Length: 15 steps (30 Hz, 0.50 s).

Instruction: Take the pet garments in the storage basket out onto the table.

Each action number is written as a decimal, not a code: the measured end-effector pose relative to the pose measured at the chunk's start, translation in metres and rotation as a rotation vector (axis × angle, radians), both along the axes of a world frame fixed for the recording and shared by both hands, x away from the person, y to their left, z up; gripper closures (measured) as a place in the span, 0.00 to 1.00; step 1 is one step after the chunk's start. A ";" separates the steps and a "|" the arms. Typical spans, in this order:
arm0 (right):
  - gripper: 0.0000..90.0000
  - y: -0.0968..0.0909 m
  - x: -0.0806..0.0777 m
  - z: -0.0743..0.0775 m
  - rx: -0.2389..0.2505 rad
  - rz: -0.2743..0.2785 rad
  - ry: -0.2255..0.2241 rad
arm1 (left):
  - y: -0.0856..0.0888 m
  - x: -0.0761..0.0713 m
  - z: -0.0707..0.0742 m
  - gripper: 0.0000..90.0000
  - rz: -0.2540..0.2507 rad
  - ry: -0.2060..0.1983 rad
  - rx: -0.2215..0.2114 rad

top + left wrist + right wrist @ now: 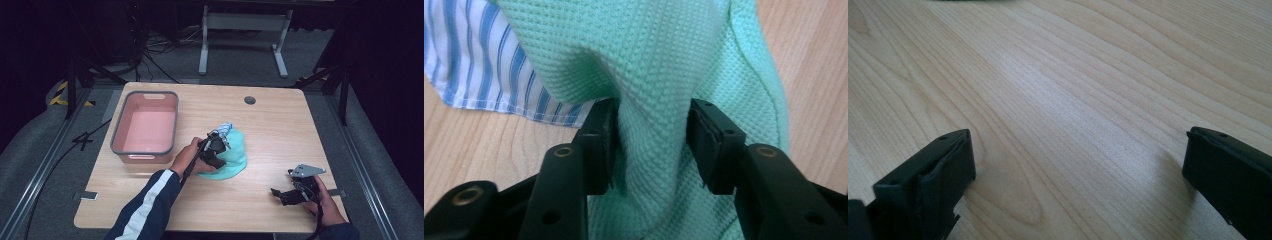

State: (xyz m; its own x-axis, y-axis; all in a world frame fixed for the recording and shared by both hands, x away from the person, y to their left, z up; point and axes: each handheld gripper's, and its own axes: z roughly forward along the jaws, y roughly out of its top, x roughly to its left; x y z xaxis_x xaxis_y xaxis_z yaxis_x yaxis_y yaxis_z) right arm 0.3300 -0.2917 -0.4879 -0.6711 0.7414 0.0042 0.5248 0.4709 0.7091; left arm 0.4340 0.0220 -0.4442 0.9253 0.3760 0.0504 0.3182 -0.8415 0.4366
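Observation:
A mint green waffle-weave cloth lies bunched at the middle of the wooden table, with a blue-and-white striped cloth at its far edge. My left gripper sits low on the green cloth. In the left gripper view a raised fold of the green cloth stands between the jaws of my left gripper, which are parted and not pinching it; the striped cloth lies behind at the left. My right gripper rests open near the table's front right, with bare wood between its jaws in the right gripper view.
A pink bin with a grey rim stands empty at the table's left, just beyond the left hand. A round cable grommet sits near the far edge. A white table frame stands on the floor behind.

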 end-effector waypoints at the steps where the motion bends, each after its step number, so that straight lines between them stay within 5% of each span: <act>1: 0.01 0.000 0.000 0.000 0.000 0.000 0.000 | 0.000 0.000 0.002 0.57 0.004 -0.009 0.003; 10: 0.01 0.000 0.000 0.000 0.001 0.000 0.000 | 0.010 -0.002 0.021 0.37 0.069 -0.051 -0.041; 15: 0.01 0.000 0.000 0.000 0.001 -0.001 0.002 | 0.016 -0.005 0.029 0.33 0.059 -0.053 -0.061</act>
State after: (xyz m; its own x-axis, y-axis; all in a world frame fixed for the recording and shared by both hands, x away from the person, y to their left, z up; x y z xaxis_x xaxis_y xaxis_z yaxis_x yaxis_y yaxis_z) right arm 0.3298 -0.2916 -0.4879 -0.6701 0.7423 0.0064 0.5266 0.4692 0.7089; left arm 0.4287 0.0378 -0.4148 0.8983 0.4332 0.0738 0.3413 -0.7935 0.5038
